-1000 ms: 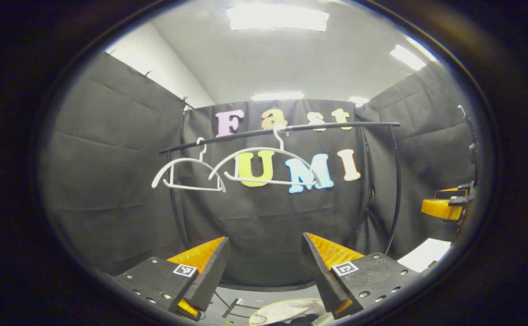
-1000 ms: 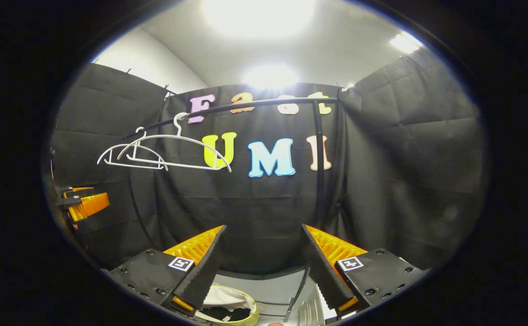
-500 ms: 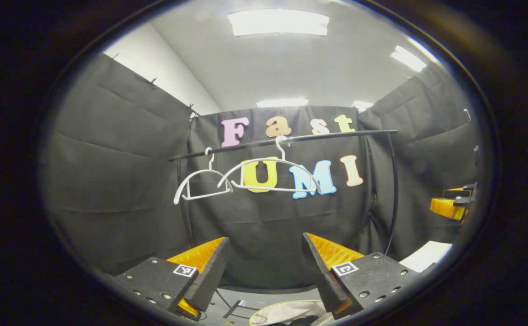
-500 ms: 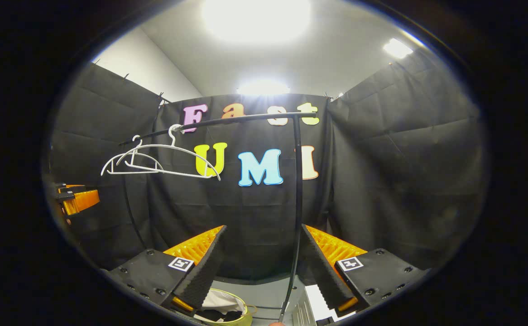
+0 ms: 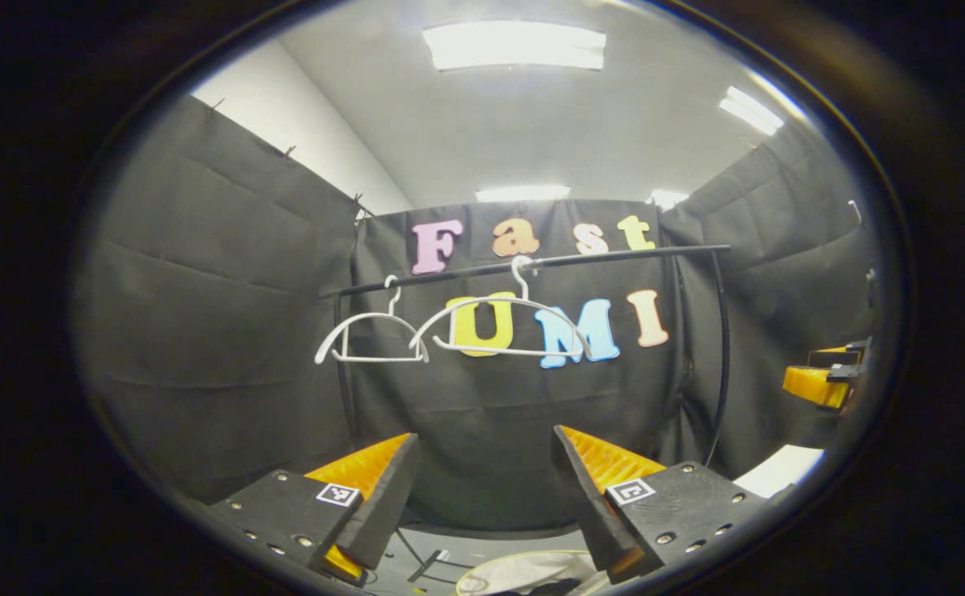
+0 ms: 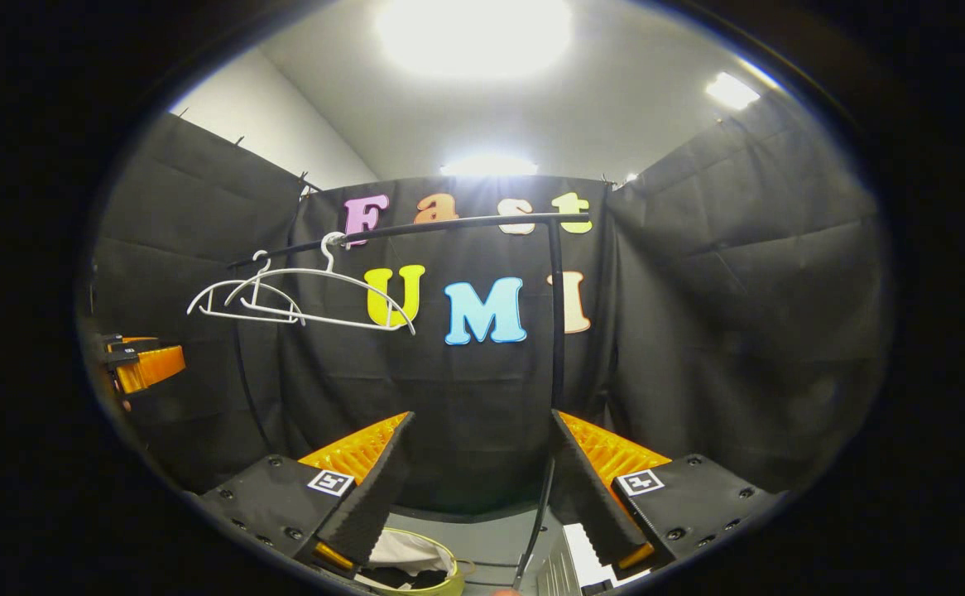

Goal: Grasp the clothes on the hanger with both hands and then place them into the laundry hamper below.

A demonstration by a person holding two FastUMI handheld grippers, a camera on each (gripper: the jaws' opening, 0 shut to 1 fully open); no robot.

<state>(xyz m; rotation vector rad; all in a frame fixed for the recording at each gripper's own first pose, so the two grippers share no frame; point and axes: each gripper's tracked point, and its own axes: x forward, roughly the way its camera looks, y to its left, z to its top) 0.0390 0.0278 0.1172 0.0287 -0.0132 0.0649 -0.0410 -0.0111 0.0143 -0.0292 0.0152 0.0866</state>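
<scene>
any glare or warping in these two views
Right gripper view: ceiling light blown out to a white blob, glare over the wall top. Left gripper view: light panel keeps its edges. Both: fisheye bends the rail and hangers; focus sharp.

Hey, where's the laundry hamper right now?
The laundry hamper sits low in the right gripper view, below the two bare hangers, with cloth inside.

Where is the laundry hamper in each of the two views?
Left gripper view: the laundry hamper lies at the bottom edge, between the left gripper fingers.
Right gripper view: it sits at the bottom, below the inner finger of the right gripper.
Shared landmark: the black rail with two bare white hangers.
</scene>
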